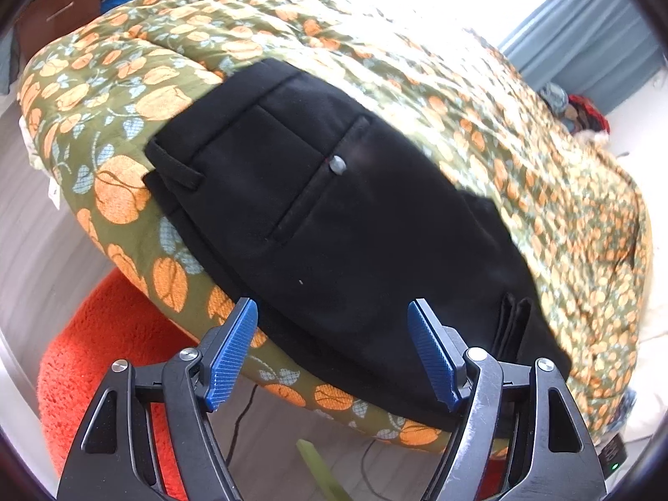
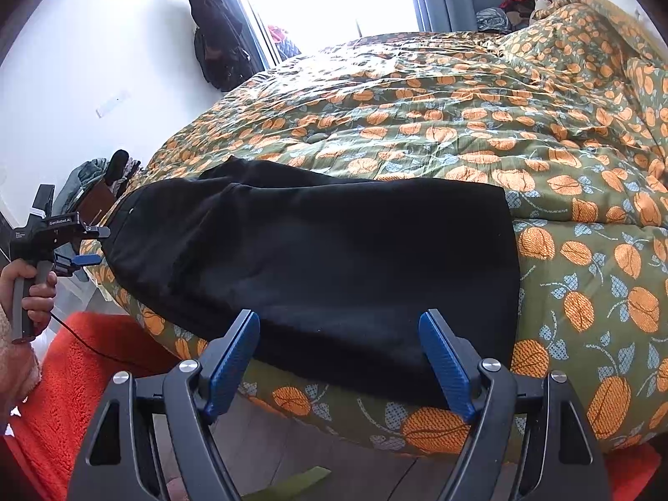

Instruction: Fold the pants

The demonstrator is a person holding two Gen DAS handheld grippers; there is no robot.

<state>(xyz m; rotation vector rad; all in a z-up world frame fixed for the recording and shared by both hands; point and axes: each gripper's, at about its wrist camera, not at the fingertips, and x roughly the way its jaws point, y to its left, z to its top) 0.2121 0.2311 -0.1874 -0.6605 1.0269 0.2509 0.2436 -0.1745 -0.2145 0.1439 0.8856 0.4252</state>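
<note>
Black pants (image 1: 334,217) lie folded flat along the near edge of a bed with a green and orange floral quilt (image 1: 522,146). In the left wrist view the waistband end shows a back pocket with a grey button (image 1: 337,164). My left gripper (image 1: 334,325) is open and empty just in front of the pants' near edge. In the right wrist view the pants (image 2: 313,259) stretch left to right, and my right gripper (image 2: 339,334) is open and empty at their near edge. The left gripper also shows in the right wrist view (image 2: 89,244), open beside the pants' left end.
An orange fuzzy rug (image 2: 83,367) lies on the floor below the bed's edge, with a thin black cable across it. A dark coat (image 2: 215,41) hangs on the wall by a bright window. Clothes pile up (image 2: 513,10) at the far side of the bed.
</note>
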